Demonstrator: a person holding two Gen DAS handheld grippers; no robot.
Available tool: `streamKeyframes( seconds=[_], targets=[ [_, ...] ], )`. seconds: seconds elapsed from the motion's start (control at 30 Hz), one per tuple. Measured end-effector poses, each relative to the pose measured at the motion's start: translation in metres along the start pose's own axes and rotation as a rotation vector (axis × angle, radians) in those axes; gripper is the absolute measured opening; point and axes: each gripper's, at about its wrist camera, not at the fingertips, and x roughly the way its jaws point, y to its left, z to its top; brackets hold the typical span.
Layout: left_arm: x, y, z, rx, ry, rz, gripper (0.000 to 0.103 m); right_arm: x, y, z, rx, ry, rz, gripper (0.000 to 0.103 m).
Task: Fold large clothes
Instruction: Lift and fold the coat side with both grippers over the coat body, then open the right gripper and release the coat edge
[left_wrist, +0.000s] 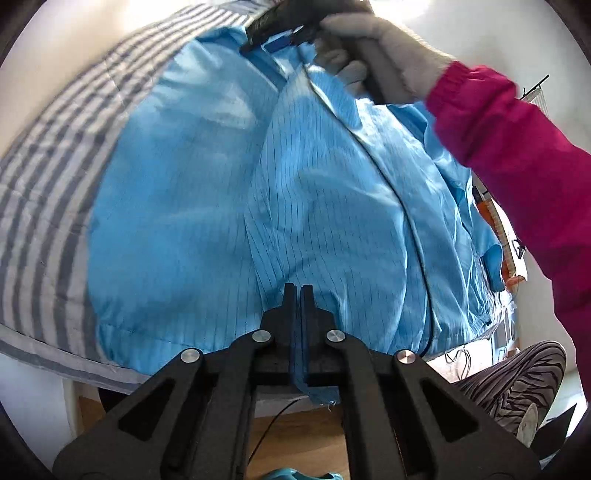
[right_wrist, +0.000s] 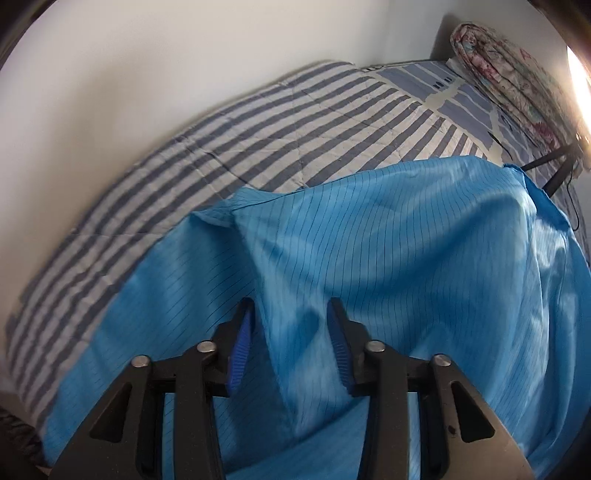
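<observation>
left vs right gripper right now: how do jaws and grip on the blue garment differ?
The left gripper has its jaws shut together, pinching the blue garment at its near hem, with cloth trailing out behind the pads. The right gripper has its jaws apart, straddling a raised fold without pressing it. Both point down at the same garment on the striped bedcover.

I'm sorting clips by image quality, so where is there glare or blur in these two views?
Left wrist view: the gloved hand is motion-smeared, with washed-out light top right. Right wrist view: harsh window glare at the right edge, and the striped bedcover is slightly soft.
</observation>
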Motion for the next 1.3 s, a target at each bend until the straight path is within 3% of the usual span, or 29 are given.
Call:
streamKeyframes(
  seconds=[0.13, 0.3, 0.33, 0.37, 0.43, 0.57, 0.6, 0.63, 0.67, 0.77, 0.87, 1.03, 1.13, 1.3],
  targets=[
    [-0.014, 0.0, 0.001, 0.005, -0.036, 0.01, 0.0, 0.0, -0.012, 0.01, 0.039, -0.009, -0.005, 0.001],
    [-0.025, 0.015, 0.003, -0.053, -0.085, 0.047, 0.0, -0.02, -0.019, 0.024, 0.055, -0.052, -0.001, 0.001],
    [-0.023, 0.019, 0.004, -0.077, -0.07, 0.032, 0.01, -0.023, -0.02, 0.027, 0.058, -0.059, -0.003, 0.001],
    [-0.019, 0.023, 0.004, -0.094, -0.052, 0.021, 0.035, -0.026, -0.022, 0.03, 0.064, -0.065, -0.009, 0.001],
    [-0.014, 0.031, 0.005, -0.144, -0.047, -0.003, 0.051, -0.031, -0.029, 0.037, 0.098, -0.081, -0.006, 0.001],
    [0.0, 0.024, 0.007, -0.116, -0.017, -0.035, 0.05, -0.04, -0.042, 0.05, 0.178, -0.118, 0.039, 0.001],
    [0.003, 0.022, 0.008, -0.098, -0.019, -0.03, 0.043, -0.042, -0.044, 0.054, 0.186, -0.125, 0.041, 0.001],
    [0.01, 0.019, 0.009, -0.074, -0.011, 0.001, 0.007, -0.043, -0.045, 0.057, 0.191, -0.13, 0.043, 0.001],
    [0.016, 0.019, 0.01, -0.066, 0.008, 0.017, 0.0, -0.043, -0.046, 0.06, 0.194, -0.133, 0.044, 0.001],
    [0.016, 0.025, 0.013, -0.109, 0.011, -0.002, 0.0, -0.044, -0.046, 0.068, 0.194, -0.14, 0.045, 0.001],
    [-0.008, 0.027, 0.018, -0.076, -0.033, 0.073, 0.0, -0.042, -0.045, 0.077, 0.19, -0.148, 0.039, 0.001],
    [-0.039, 0.057, 0.019, -0.132, -0.085, 0.201, 0.0, -0.023, -0.032, 0.099, 0.184, -0.149, 0.047, 0.001],
    [-0.038, 0.072, 0.017, -0.213, -0.072, 0.211, 0.0, -0.003, -0.02, 0.108, 0.188, -0.142, 0.054, 0.001],
    [-0.023, 0.065, 0.017, -0.178, -0.043, 0.235, 0.0, 0.03, 0.0, 0.115, 0.195, -0.122, 0.064, 0.001]
  ],
)
